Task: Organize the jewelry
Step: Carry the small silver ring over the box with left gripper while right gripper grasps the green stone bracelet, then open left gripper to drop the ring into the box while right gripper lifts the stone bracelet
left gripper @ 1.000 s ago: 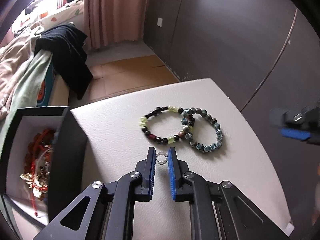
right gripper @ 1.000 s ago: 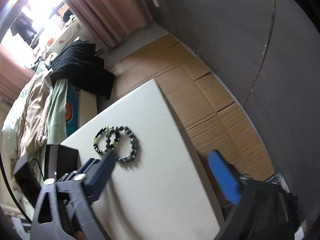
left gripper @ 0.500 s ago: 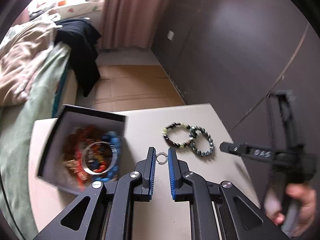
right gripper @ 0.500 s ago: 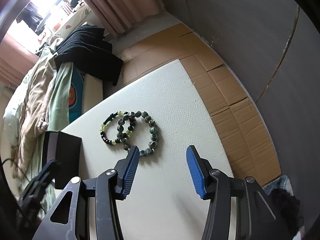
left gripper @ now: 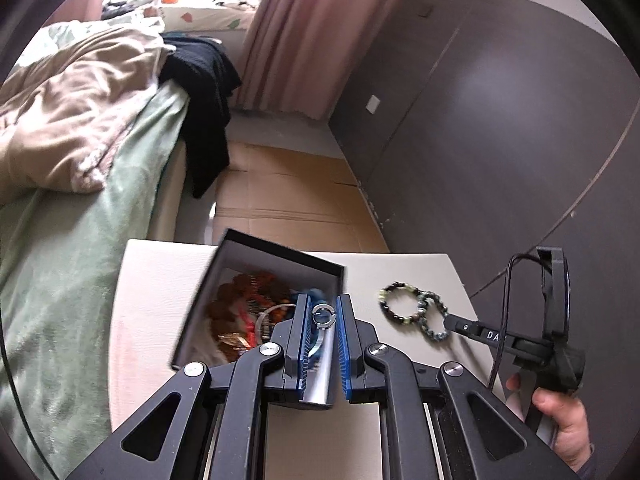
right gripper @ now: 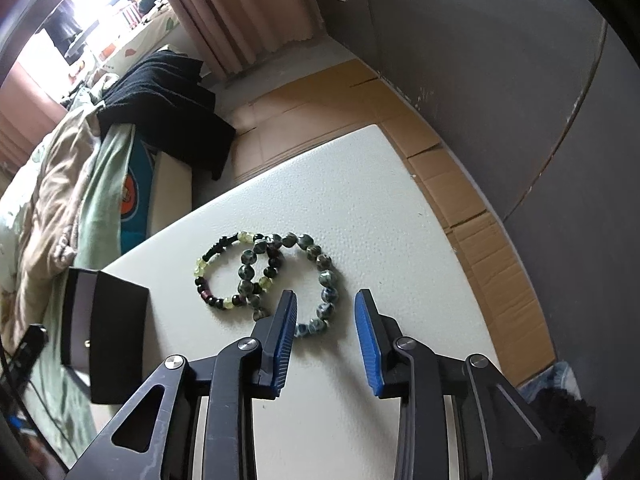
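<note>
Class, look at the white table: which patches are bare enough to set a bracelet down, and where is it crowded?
Bare: table beyond the two bracelets, and its near right part. Also left of the black box. Crowded: inside the box, and where the bracelets overlap.

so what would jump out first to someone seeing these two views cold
Probably the small silver ring pinched between the blue pads of the left gripper, held over the open black box heaped with red and orange jewelry. Next, the two overlapping beaded bracelets on the white table, with the right gripper open just above the blue-green one.
</note>
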The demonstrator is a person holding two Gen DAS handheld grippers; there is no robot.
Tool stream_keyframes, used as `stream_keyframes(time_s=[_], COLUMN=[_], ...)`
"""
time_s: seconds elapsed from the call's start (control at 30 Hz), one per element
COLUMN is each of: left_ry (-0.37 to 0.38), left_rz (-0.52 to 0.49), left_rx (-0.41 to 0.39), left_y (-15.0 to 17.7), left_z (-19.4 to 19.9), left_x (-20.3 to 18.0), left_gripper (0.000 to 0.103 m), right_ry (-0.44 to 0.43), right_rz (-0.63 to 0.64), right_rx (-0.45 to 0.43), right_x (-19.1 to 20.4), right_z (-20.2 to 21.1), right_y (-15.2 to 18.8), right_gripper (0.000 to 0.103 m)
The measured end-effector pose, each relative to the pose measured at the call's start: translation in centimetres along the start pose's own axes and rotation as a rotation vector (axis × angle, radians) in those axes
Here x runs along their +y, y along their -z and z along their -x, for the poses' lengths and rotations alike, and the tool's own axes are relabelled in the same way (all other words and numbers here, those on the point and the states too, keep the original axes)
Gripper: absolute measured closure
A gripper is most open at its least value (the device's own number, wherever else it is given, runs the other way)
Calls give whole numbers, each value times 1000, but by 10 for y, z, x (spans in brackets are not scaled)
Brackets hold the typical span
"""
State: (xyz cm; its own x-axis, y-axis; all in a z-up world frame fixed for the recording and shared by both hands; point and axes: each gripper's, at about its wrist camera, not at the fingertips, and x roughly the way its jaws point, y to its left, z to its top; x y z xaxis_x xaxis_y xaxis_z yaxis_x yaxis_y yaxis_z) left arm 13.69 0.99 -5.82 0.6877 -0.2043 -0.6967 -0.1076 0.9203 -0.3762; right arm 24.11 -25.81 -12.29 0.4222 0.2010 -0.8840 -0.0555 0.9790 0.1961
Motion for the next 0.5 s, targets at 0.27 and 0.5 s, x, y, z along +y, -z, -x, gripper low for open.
stream_keyframes(time_s=[0.27, 0.5], left_ry=[16, 55], left_rz=[71, 147], left_rx=[5, 54], left_y=[-3, -7], left_z=[3, -1], left_x=[24, 31], left_gripper=[90, 56], right_ry=[166, 4], right_rz=[145, 31], right_rx=[-20, -66], right_x=[29, 19], right_z=[-9, 23], right_y=[4, 3], right_gripper=[91, 92])
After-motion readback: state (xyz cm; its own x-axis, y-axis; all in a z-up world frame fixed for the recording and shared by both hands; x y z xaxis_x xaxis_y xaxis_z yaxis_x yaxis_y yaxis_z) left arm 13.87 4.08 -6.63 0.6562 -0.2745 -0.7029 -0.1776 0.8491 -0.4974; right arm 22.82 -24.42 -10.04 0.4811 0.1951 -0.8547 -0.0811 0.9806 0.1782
